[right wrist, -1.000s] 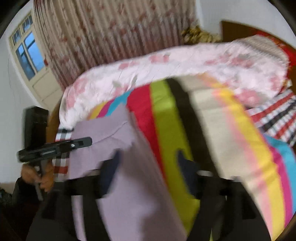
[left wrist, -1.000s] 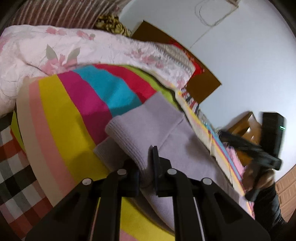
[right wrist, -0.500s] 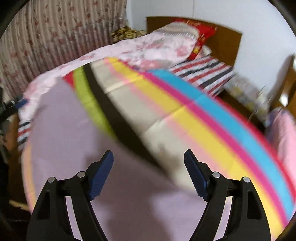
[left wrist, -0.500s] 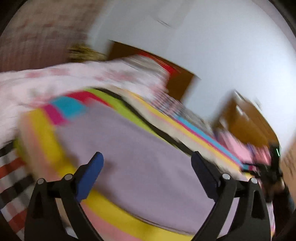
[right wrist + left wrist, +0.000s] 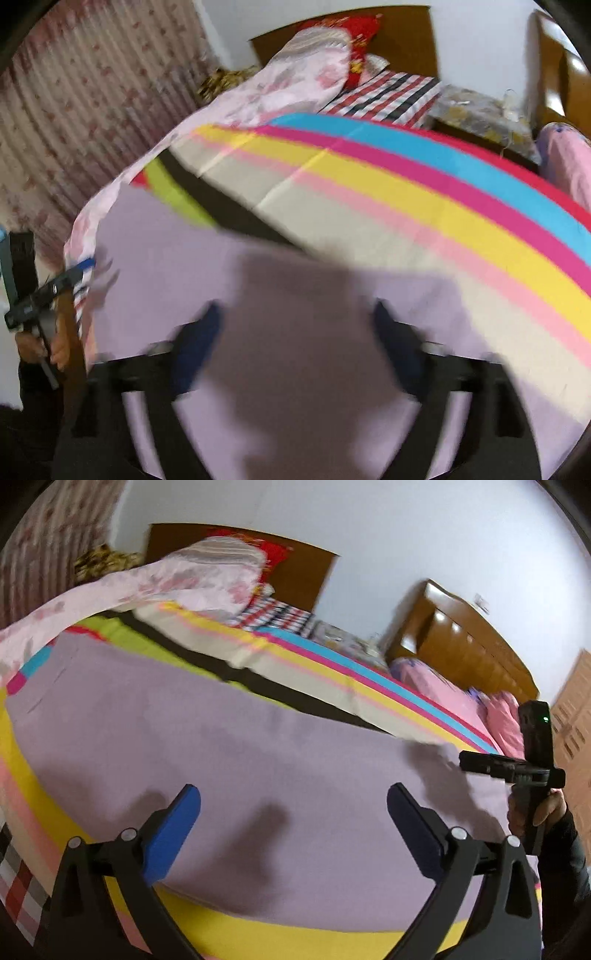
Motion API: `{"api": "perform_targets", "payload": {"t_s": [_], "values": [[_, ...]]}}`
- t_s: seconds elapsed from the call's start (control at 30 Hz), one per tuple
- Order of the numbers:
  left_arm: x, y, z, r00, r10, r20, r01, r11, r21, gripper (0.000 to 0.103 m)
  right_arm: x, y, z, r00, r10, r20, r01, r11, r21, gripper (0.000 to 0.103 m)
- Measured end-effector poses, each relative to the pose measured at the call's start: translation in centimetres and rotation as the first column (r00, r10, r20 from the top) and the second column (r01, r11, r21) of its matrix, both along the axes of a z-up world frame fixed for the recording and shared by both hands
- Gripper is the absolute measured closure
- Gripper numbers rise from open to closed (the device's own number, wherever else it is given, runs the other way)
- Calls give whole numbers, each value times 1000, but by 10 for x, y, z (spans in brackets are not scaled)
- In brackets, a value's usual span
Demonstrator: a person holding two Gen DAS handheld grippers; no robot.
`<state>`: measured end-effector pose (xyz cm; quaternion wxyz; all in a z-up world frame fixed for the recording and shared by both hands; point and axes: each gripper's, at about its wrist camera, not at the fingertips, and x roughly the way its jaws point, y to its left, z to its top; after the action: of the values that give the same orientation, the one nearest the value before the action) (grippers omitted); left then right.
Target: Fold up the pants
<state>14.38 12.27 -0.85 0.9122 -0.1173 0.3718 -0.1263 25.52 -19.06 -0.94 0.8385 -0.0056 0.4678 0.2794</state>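
Observation:
Lilac pants lie spread flat across a rainbow-striped bedspread. In the left wrist view my left gripper hovers just above their near edge. Its jaws are opening wide, and its blue pads hold nothing. Over the pants' right end a hand holds my right gripper. In the blurred right wrist view my right gripper hangs over the pants and its own dark shadow. Its jaws are opening too and grip no cloth. My left gripper shows at the far left edge.
A pink floral quilt is heaped along the far side of the bed, with a red pillow against the wooden headboard. A wooden cabinet and pink bedding stand to the right. A patterned curtain hangs at left.
My left gripper, shut on a fold of the pants before, has let go and opened wide; the pants now lie flat. Both grippers swung sideways, and the right one widened.

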Motion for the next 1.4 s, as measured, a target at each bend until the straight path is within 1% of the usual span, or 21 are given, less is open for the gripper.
{"api": "perform_targets", "payload": {"t_s": [0.07,0.17,0.2,0.27,0.33,0.4,0.47,0.53,0.57,0.6,0.63,0.7,0.77,0.83,0.9,1.0,1.07,1.17,1.23,1.33,1.4], "values": [[0,-27,-9,997,-75,-34,77,996,38,2,-2,-8,-19,999,-28,-18,25,992,-123,12],[11,-60,-23,992,-59,-110,74,987,140,2,-10,-37,-13,989,-148,7,148,978,-148,12],[10,-69,-22,992,-63,-107,78,988,135,2,-17,-53,-4,976,-216,18,216,966,-140,12],[4,-88,-14,990,-113,-86,122,987,106,2,-40,-79,11,966,-253,46,256,965,-63,11],[-5,-122,-2,976,-210,-53,215,969,125,2,-60,-104,15,955,-291,57,293,955,-40,8],[-12,-155,1,951,-308,-33,309,935,172,2,-70,-140,3,930,-365,26,366,926,-90,6],[-16,-183,-4,924,-378,-53,381,907,180,2,-70,-186,-18,876,-477,-77,467,877,-116,6],[-13,-200,-17,903,-418,-94,428,889,164,2,-82,-227,-15,854,-506,-122,516,854,64,8],[-12,-208,-24,898,-424,-116,438,884,165,2,-87,-232,-10,837,-530,-135,542,836,85,11],[-10,-214,-31,899,-416,-140,436,883,173,2,-94,-235,-2,827,-549,-122,560,824,89,9],[-9,-218,-39,902,-398,-166,425,887,181,2,-111,-233,12,798,-602,-39,603,797,29,7],[-12,-217,-43,905,-395,-154,419,891,175,2,-133,-226,24,786,-617,37,618,786,-6,7],[-17,-218,-41,901,-412,-135,431,887,168,2,-163,-213,26,819,-573,43,571,820,52,7],[-28,-224,-43,897,-428,-113,442,874,200,2,-194,-192,17,851,-523,52,518,851,83,6],[-31,-229,-48,896,-426,-127,445,860,250,2,-213,-173,6,860,-505,75,504,863,37,6],[-40,-237,-57,899,-424,-109,435,836,334,2,-225,-148,-22,853,-511,110,520,850,-82,6],[-38,-236,-56,901,-419,-108,430,837,337,1,-237,-135,-31,848,-485,215,518,844,-137,5],[-40,-236,-55,901,-419,-110,430,839,332,1,-236,-139,-31,818,-537,209,566,815,-124,5],[-42,-235,-52,912,-394,-110,407,848,338,2,-241,-136,-22,789,-571,228,605,787,-120,5],[-55,-225,-42,913,-403,-58,403,873,274,2,-248,-128,-14,799,-544,257,564,826,-6,5],[-62,-225,-43,909,-413,-54,410,865,290,2,-244,-120,-24,815,-522,252,546,837,-31,5]]}}
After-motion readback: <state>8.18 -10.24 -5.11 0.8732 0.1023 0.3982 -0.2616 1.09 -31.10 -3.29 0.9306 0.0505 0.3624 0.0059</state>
